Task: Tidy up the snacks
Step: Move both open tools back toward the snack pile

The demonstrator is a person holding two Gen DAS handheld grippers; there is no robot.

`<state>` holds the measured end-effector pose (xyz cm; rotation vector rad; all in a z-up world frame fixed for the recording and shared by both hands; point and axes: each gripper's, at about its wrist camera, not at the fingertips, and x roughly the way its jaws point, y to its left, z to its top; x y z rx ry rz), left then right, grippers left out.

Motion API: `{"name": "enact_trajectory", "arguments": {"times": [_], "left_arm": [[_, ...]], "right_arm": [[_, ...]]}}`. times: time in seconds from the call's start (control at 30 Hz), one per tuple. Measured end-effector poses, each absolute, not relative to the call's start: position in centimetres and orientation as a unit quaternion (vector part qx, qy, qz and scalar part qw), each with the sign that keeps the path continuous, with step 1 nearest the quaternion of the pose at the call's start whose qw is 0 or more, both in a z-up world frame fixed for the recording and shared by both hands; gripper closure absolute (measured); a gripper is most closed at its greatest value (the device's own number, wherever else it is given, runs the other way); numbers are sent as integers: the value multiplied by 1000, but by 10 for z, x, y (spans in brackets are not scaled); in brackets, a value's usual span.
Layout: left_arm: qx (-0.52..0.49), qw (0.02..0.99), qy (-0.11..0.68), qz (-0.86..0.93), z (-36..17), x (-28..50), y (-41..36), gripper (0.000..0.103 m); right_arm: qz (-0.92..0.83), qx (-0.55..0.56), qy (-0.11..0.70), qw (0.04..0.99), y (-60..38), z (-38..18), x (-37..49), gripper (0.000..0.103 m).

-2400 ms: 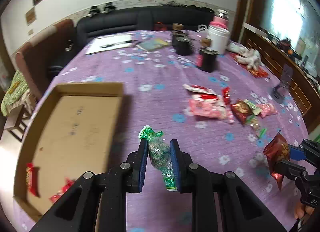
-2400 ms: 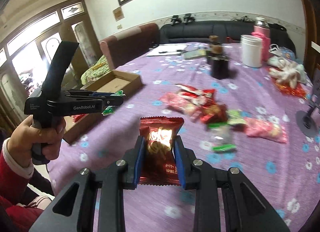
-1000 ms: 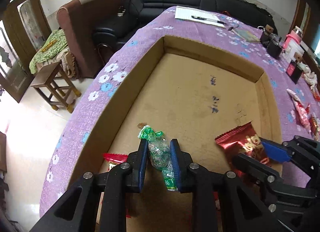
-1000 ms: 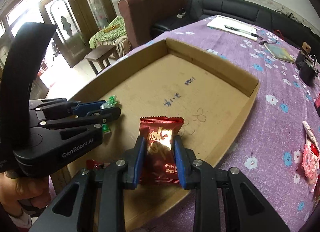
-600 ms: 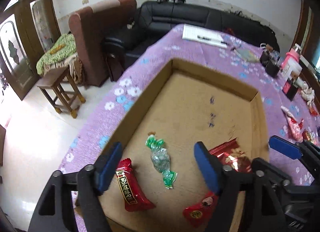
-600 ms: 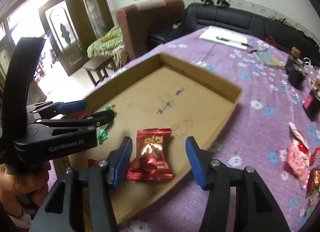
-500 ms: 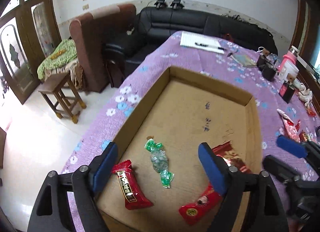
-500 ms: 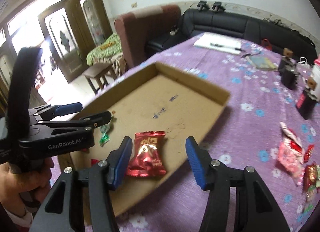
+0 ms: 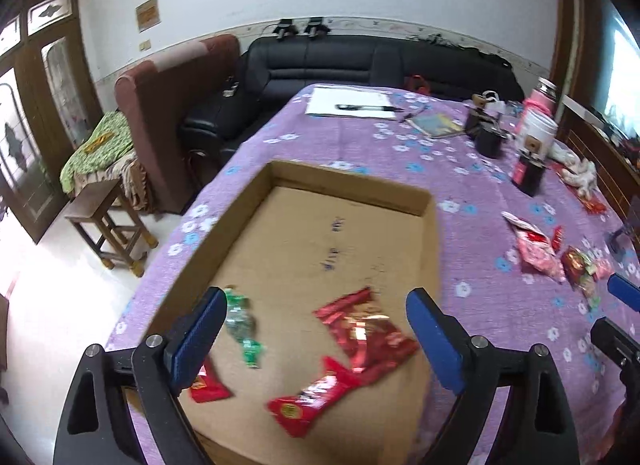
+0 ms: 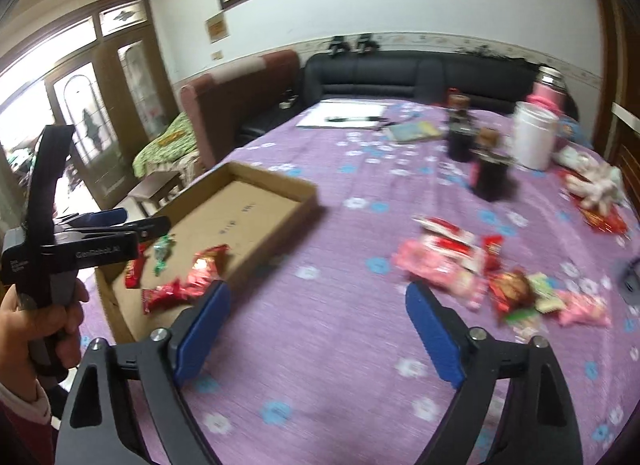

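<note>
Left gripper: the black left gripper with blue pads (image 9: 312,339) is hanging over the near end of the box, its jaws having just been opening and now standing wide with nothing between them.
Right gripper: the black right gripper with blue pads (image 10: 318,329) is hovering over bare cloth, jaws having just been spreading wide too, and nothing is sitting between them.
Left hand: a hand (image 10: 32,329) with a dark red sleeve is gripping the left gripper's handle at the left edge of the right wrist view.
Box: the shallow brown cardboard box (image 9: 430,249) is lying open on the purple flowered tablecloth (image 10: 320,365) near the table's left edge.
In the box: the green and clear twisted candy (image 9: 242,325) is lying just beside the left pad; the shiny dark red foil packet (image 9: 364,331) is resting beside it; a bright red long wrapper (image 9: 310,401) is lying nearer, touching the foil packet, and a small red packet (image 9: 208,385) is sitting partly behind the left finger.
Loose snacks: a heap of pink, red and green snack packets (image 10: 472,265) is waiting on the cloth, well apart from the box.
Further back: two dark jars (image 10: 488,173), a white canister (image 10: 534,141) and a white paper with a pen (image 9: 352,107) are standing towards the far end.
Beyond: a black leather sofa (image 9: 360,61) is lining the wall.
</note>
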<state>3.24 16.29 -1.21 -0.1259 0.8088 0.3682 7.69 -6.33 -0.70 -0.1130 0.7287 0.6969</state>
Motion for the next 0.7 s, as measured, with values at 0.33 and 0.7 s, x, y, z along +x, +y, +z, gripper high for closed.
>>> {"name": "enact_trajectory", "arguments": {"times": [0.33,0.7], "left_arm": [[-39,907,398,134,-14,54,104,3],[-23,906,415,75,-28,80,56,1]], "right_arm": [[272,-26,361,892,-145,-19,80,11],[204,-2,381,902,-221,-40,98,11]]}}
